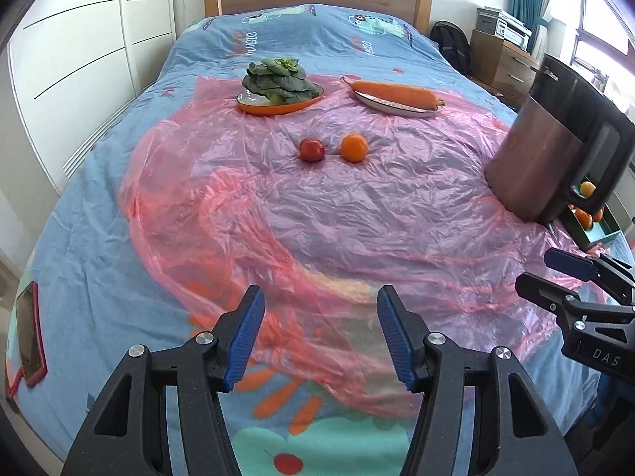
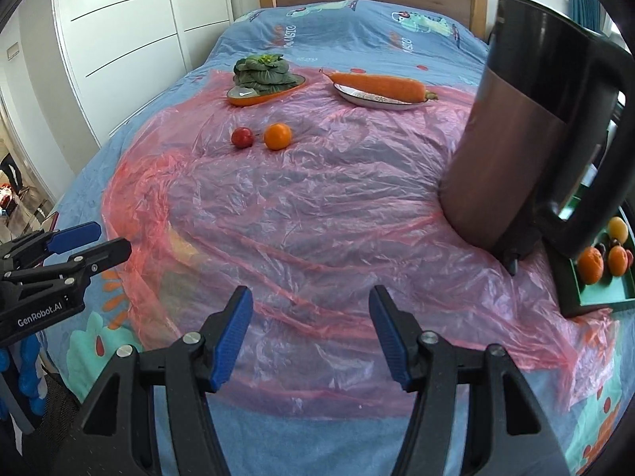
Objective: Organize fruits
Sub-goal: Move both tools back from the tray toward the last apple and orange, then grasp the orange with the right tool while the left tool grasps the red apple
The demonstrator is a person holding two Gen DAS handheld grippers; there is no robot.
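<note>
A red apple (image 1: 312,150) (image 2: 242,137) and an orange (image 1: 353,147) (image 2: 277,136) lie side by side on the pink plastic sheet (image 1: 317,214) (image 2: 317,206) in the middle of the bed. A green tray (image 1: 597,234) (image 2: 603,291) with several oranges and other fruit sits at the right, partly hidden behind a kettle. My left gripper (image 1: 320,335) is open and empty, low over the near edge of the sheet. My right gripper (image 2: 310,333) is open and empty too; it also shows in the left wrist view (image 1: 549,273).
A dark kettle (image 1: 555,146) (image 2: 528,139) stands at the right in front of the tray. An orange plate of leafy greens (image 1: 278,83) (image 2: 264,77) and a white plate with a carrot (image 1: 397,95) (image 2: 379,87) sit at the back. A phone (image 1: 29,337) lies at the left.
</note>
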